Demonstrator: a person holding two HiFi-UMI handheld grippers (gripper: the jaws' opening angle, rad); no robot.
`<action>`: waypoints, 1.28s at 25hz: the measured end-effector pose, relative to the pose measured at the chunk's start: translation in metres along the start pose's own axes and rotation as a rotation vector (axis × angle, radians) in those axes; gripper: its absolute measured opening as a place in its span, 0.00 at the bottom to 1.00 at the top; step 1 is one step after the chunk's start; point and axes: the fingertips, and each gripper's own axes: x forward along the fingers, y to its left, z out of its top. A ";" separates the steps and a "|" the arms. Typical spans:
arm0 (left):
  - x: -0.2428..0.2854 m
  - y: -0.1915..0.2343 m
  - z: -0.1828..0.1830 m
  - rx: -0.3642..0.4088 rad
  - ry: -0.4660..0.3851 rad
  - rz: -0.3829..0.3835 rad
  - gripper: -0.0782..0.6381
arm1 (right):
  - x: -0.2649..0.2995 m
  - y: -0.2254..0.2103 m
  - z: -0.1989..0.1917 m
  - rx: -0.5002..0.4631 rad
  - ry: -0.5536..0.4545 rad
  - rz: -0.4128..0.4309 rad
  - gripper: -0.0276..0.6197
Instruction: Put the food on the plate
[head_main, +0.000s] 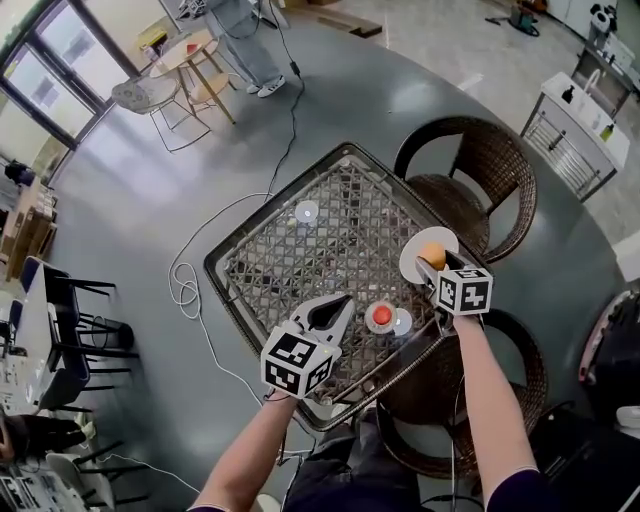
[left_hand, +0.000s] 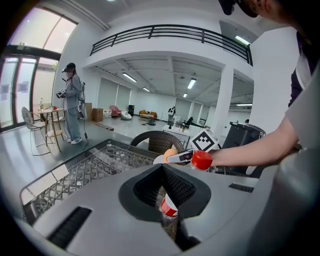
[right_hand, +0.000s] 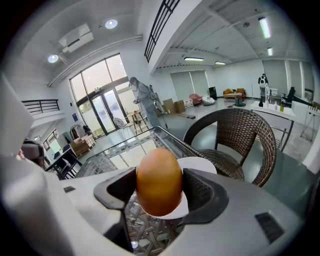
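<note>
My right gripper (right_hand: 159, 192) is shut on an orange-brown egg-shaped food (right_hand: 159, 181), held just above the white plate (right_hand: 201, 164). From the head view the egg (head_main: 432, 254) hangs over the plate (head_main: 417, 256) at the table's right edge, under my right gripper (head_main: 431, 264). A red-capped bottle (head_main: 381, 317) stands on the table between both grippers. My left gripper (head_main: 335, 310) sits left of the bottle with its jaws closed and empty; in the left gripper view the bottle (left_hand: 200, 161) shows beyond that gripper (left_hand: 167, 207).
The table (head_main: 330, 240) has a glass top over wicker lattice. A small white disc (head_main: 306, 211) lies at its far left. Two wicker chairs (head_main: 480, 180) stand to the right. A cable (head_main: 190, 280) runs on the floor to the left. A person (head_main: 240, 40) stands far off.
</note>
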 end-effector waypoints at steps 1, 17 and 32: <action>0.003 0.001 -0.001 0.002 0.004 -0.001 0.12 | 0.005 -0.002 -0.002 -0.007 0.017 -0.006 0.50; 0.026 0.007 -0.008 -0.009 0.034 -0.001 0.12 | 0.031 -0.007 -0.013 0.035 0.148 0.052 0.50; 0.017 0.007 -0.007 -0.004 0.037 0.020 0.12 | 0.021 -0.017 -0.016 0.056 0.131 0.027 0.51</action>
